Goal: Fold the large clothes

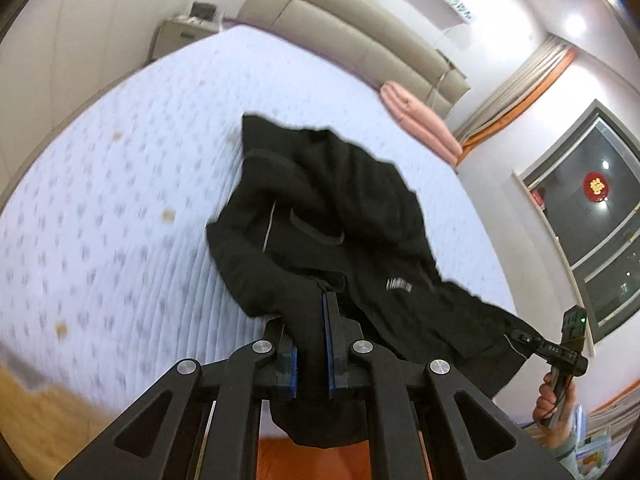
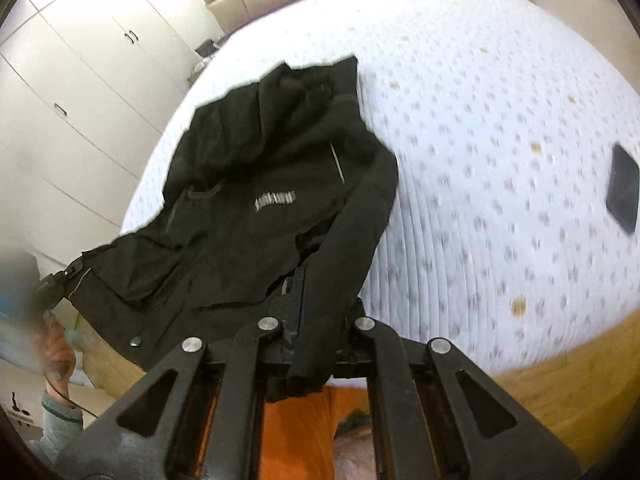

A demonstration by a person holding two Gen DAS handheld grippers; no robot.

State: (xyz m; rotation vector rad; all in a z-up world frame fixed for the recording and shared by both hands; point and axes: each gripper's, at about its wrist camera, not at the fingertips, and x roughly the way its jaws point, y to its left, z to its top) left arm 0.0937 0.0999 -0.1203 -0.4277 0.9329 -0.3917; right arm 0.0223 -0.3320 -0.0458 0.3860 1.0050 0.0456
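A black jacket [image 1: 344, 200] with a small white print lies crumpled on the bed, and its near edge is lifted off the mattress. My left gripper [image 1: 326, 294] is shut on a fold of that edge, with the cloth draped over its fingers. My right gripper [image 2: 297, 280] is shut on another part of the same edge, and a sleeve runs over its right finger. In the left wrist view the right gripper [image 1: 522, 338] pinches the hem at the far right, held by a hand [image 1: 554, 398]. In the right wrist view the jacket [image 2: 260, 184] stretches left to the left gripper [image 2: 64, 276].
The bed's white dotted mattress [image 1: 120, 208] fills both views, with a beige headboard [image 1: 340, 28] behind it. A folded pink quilt [image 1: 420, 120] lies by the headboard. A dark flat device [image 2: 622, 188] rests on the mattress at right. White wardrobes [image 2: 80, 80], a window [image 1: 592, 232] and wooden floor [image 2: 560, 392] surround the bed.
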